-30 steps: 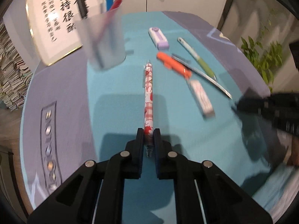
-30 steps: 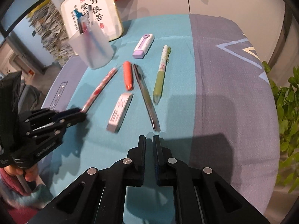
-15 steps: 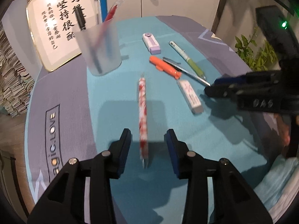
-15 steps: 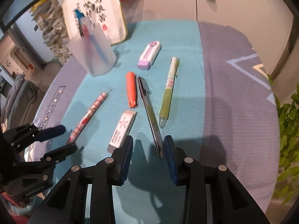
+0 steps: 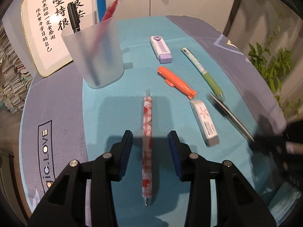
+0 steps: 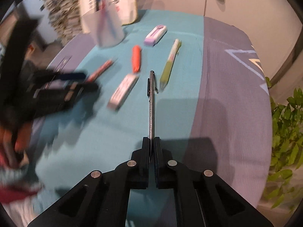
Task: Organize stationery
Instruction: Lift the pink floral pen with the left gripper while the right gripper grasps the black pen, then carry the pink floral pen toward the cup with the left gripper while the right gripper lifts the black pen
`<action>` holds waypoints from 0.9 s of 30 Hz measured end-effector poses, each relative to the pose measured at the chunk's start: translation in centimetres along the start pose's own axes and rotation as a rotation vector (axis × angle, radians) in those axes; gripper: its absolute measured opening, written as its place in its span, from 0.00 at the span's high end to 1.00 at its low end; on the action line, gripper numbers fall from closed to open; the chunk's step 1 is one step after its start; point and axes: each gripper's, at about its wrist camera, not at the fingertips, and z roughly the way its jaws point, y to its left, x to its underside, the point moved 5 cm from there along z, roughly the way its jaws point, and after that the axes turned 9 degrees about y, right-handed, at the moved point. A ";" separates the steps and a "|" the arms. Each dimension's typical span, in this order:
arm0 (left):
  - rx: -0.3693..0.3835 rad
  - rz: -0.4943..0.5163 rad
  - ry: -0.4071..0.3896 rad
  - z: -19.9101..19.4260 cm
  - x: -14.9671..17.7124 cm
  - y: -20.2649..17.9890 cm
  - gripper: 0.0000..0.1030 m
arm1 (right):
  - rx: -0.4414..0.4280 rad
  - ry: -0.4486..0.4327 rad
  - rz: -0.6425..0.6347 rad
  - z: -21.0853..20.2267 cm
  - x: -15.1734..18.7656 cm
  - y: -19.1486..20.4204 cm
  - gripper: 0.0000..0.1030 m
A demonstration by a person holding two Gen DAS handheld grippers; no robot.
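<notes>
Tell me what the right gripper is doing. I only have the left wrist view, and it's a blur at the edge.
Observer: The right gripper is shut on one end of the dark pen.
Operator: Report how the pen sits in it.
Observer: It sticks straight ahead from between the fingers, with the clip end farthest out, near the green pen.
Operator: Confirm my left gripper is clear of it.
Observer: In the right wrist view the left gripper is blurred. It is off to the left, beyond the eraser, and apart from the dark pen.
</notes>
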 end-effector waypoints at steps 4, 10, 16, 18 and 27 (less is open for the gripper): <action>-0.002 -0.007 0.001 0.3 -0.6 0.1 0.63 | -0.037 0.014 0.011 -0.8 1.8 -0.4 0.96; -0.009 0.000 -0.013 0.5 -0.9 0.0 0.74 | -0.065 -0.039 0.134 -2.0 0.9 -2.9 0.94; 0.029 0.023 -0.005 -0.4 1.3 0.4 0.89 | -0.004 -0.092 0.042 -2.3 -1.7 -0.4 0.94; 0.040 0.028 0.000 -0.8 2.3 0.6 0.89 | -0.002 -0.071 -0.012 -1.5 -2.4 1.0 0.94; 0.048 0.025 0.003 -1.7 3.8 1.2 0.85 | 0.017 -0.070 0.065 -0.2 -5.0 -0.3 0.94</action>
